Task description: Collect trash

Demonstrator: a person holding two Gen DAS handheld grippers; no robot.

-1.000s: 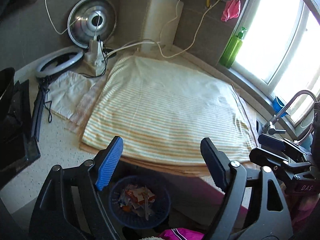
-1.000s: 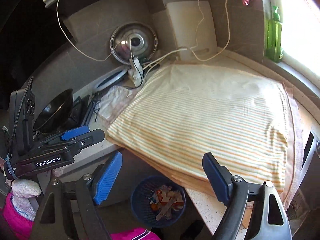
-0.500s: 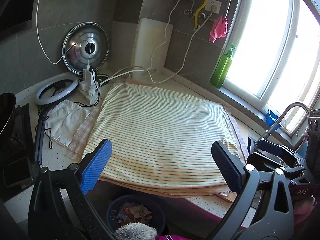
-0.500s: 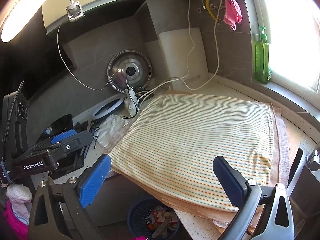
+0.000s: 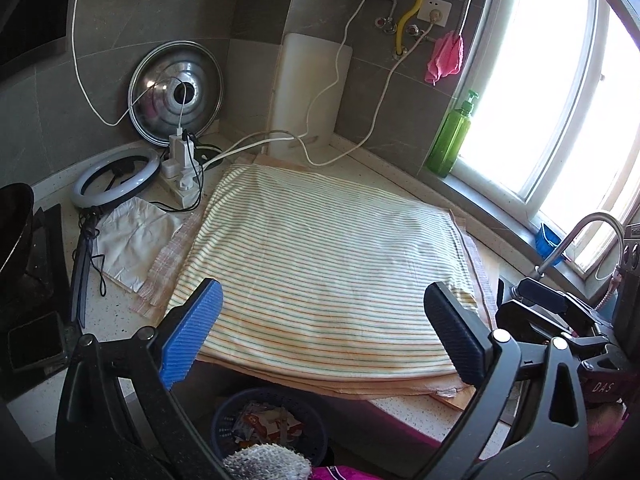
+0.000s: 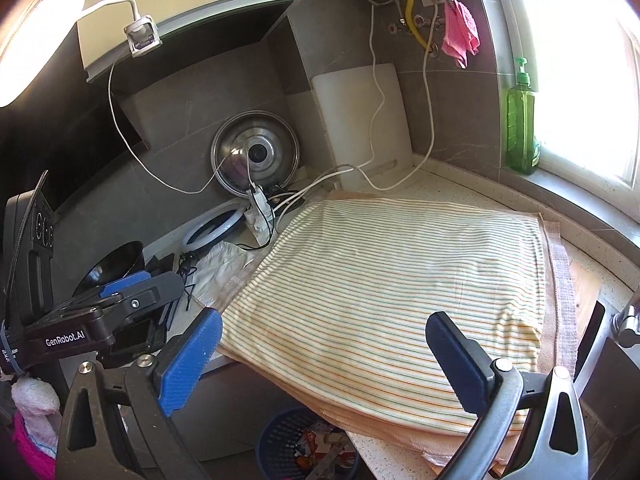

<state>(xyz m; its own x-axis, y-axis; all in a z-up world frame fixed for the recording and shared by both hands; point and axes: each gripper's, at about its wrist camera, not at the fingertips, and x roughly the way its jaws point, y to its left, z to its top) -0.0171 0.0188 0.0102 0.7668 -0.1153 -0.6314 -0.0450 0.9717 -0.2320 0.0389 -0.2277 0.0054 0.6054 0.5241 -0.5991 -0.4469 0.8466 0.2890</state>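
Note:
A blue mesh trash basket (image 5: pixel 228 416) stands on the floor below the counter's front edge, with wrappers and scraps (image 5: pixel 268 426) inside; it also shows at the bottom of the right wrist view as the basket (image 6: pixel 276 440). My left gripper (image 5: pixel 324 332) hangs open above the counter edge with nothing between its fingers. My right gripper (image 6: pixel 324 356) is open and empty too. Each gripper appears in the other's view: the right one (image 5: pixel 560 312) at the far right, the left one (image 6: pixel 104 304) at the far left. A striped cloth (image 5: pixel 320 264) covers the counter and bears no trash.
At the back stand a steel lid (image 5: pixel 176 100), a white cutting board (image 5: pixel 308 92), a power strip with cables (image 5: pixel 182 168) and a ring light (image 5: pixel 116 178). A green soap bottle (image 5: pixel 450 136) is on the sill, a faucet (image 5: pixel 576 236) at right, a black wok (image 6: pixel 112 268) at left.
Both grippers rose and tilted up, so the basket slid toward the bottom of both views and more wall shows. Both pairs of jaws spread wider.

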